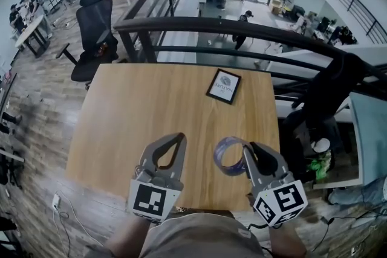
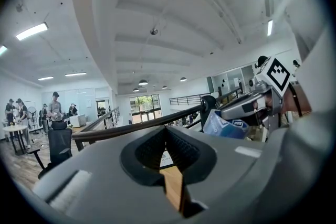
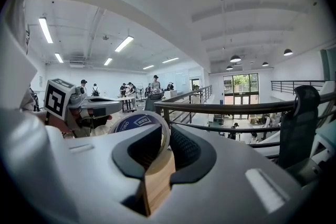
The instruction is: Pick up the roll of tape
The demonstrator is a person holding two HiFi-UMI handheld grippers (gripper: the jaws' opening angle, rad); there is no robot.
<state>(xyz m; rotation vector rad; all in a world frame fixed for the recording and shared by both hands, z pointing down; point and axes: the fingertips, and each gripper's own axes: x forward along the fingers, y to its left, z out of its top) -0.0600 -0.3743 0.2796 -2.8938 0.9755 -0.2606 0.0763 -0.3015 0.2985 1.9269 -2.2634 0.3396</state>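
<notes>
Plainly the job is near its end: the bluish translucent roll of tape (image 1: 221, 163) is pinched in the grey two-jaw right gripper (image 1: 250, 154), at the near right of the light wooden tabletop (image 1: 151, 112). In the right gripper view the jaws clamp one wall of the ring, one pad inside the hole and one outside, with most of the roll standing out to that gripper's left. From the left gripper view the roll looks to be off the wood, though the gap beneath it is hard to judge.

The grey left gripper (image 1: 180, 141) rests at the near middle of the table with its jaws closed together on nothing. It sits just beside the roll and apart from it.

A pinch on a thin wall lets a ring swing about the pads, so I would hold the squeeze firm and raise the roll straight up, with the gripper about level and no wrist roll. The left gripper is best left where it is, so the roll does not knock it. The black-framed card (image 1: 223, 86) at the far right is well apart and no obstacle.
</notes>
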